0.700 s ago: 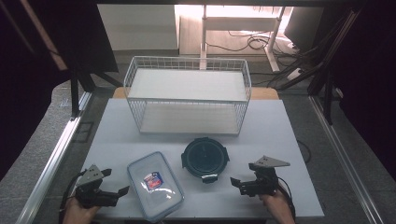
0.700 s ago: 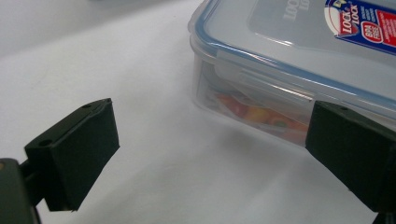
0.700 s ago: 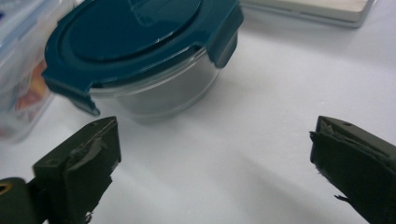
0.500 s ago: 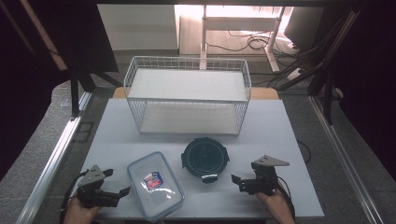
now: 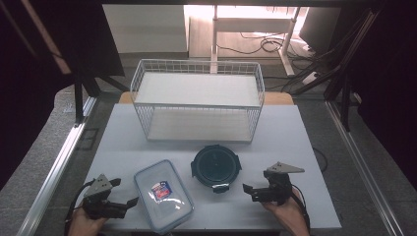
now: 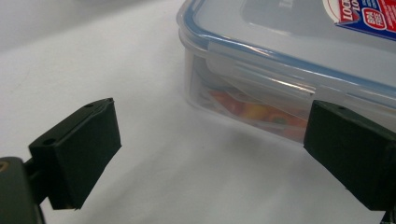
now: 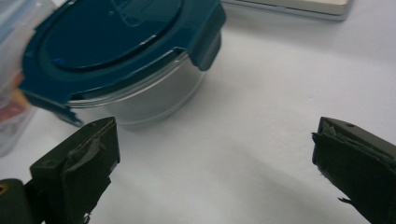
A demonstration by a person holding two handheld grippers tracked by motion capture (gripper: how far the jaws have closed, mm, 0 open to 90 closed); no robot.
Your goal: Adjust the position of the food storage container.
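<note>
White tabletop before a wire basket (image 5: 196,98): my left gripper (image 5: 129,202) and right gripper (image 5: 250,189) gape wide, empty, and could shove the clear box (image 5: 162,194) or round container (image 5: 216,166) aside.

We are working with two hand-held tools, both built in black. Our left gripper (image 5: 129,202) is wearing a small grey three-cornered plate on top, and a dark cable is trailing from it past our left hand (image 5: 84,225). Our right gripper (image 5: 249,188) is carrying a larger grey plate of the same shape, with a black cable looping behind our right hand (image 5: 287,215). In the gripper views, the jaws are showing as blocky black pads with small screw holes near the top edges; the right pair's facing is looking frayed and peeling.
</note>
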